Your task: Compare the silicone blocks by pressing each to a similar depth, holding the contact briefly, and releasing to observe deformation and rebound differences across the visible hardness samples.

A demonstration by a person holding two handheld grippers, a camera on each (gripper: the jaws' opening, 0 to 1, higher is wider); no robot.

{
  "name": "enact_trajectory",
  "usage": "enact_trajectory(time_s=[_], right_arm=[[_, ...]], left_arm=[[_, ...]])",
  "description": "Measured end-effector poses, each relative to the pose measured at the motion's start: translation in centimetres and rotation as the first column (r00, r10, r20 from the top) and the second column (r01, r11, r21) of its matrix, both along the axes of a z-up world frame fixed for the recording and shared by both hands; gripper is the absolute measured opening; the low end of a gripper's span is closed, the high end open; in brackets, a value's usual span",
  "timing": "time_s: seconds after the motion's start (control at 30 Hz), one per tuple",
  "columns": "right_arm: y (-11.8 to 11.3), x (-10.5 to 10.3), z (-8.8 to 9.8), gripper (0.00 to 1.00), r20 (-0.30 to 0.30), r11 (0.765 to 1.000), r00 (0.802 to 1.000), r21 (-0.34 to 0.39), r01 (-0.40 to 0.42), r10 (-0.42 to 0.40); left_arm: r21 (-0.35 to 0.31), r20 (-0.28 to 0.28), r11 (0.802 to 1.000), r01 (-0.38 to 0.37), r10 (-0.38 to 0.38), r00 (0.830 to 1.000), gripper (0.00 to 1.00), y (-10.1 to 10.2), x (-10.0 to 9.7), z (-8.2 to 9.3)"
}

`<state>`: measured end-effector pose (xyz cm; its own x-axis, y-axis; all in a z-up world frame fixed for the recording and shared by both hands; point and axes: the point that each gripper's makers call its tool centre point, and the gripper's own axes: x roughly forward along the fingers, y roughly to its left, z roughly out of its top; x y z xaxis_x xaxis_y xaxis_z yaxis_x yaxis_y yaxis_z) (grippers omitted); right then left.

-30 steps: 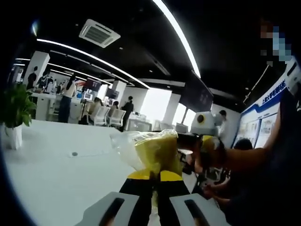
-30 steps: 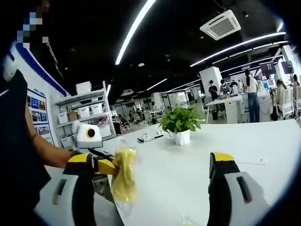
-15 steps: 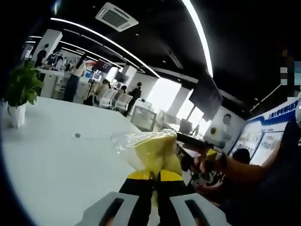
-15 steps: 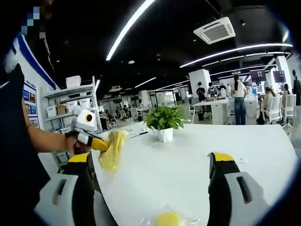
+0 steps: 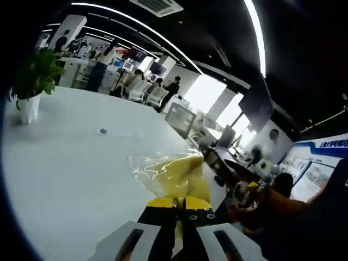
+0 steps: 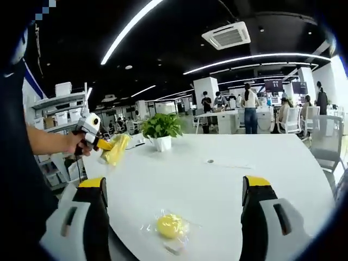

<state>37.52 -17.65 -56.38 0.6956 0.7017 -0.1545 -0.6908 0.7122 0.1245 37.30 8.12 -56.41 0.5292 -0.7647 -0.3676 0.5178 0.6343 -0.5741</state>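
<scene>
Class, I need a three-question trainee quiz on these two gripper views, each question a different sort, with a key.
1. True or false: the left gripper is shut on a yellow bagged block.
2. The right gripper is: A open, B shut.
3. Fill in: a second bagged block lies on the white ____.

Key: 1 true; 2 A; 3 table. A potted plant stands further back.

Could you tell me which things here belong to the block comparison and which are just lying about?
For the job:
- bagged yellow block in left gripper
- bagged yellow block on table
- right gripper, open

Lying about:
- potted plant
- shelves
</scene>
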Motion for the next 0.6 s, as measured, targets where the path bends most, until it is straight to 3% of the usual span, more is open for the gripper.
enact_trajectory(time_s=[0.13, 0.23, 0.27, 0.57, 0.6], right_arm=[[-2.2, -0.3, -1.6, 0.97, -0.011, 0.996, 0.998, -0.058, 0.06, -0.061], [-3.6, -0.5, -2.4, 0.97, 0.043, 0.986, 0.996, -0.143, 0.089, -0.083], [-4.2, -0.6, -3.2, 0.97, 0.034, 0.978, 0.995, -0.184, 0.097, -0.092], [-6.0, -1.6, -5.6, 0.97, -0.029, 0.976, 0.992, -0.18, 0.118, -0.126], [-6.3, -1.8, -6.3, 0.97, -0.068, 0.973, 0.988, -0.193, 0.124, -0.139]], left_arm=[[0.002, -0.038, 1.0, 0.008, -0.008, 0.999, 0.0, 0.2, 0.1, -1.0], [-0.003, -0.075, 1.0, 0.01, -0.01, 0.997, 0.0, 0.4, 0.4, -2.1], [-0.005, -0.087, 1.0, 0.009, -0.009, 0.996, 0.0, 0.4, 0.5, -2.4], [-0.013, -0.157, 1.0, -0.002, 0.0, 0.988, 0.0, 0.5, 1.0, -5.5], [-0.015, -0.162, 1.0, 0.002, -0.004, 0.987, 0.0, 0.5, 1.0, -5.8]])
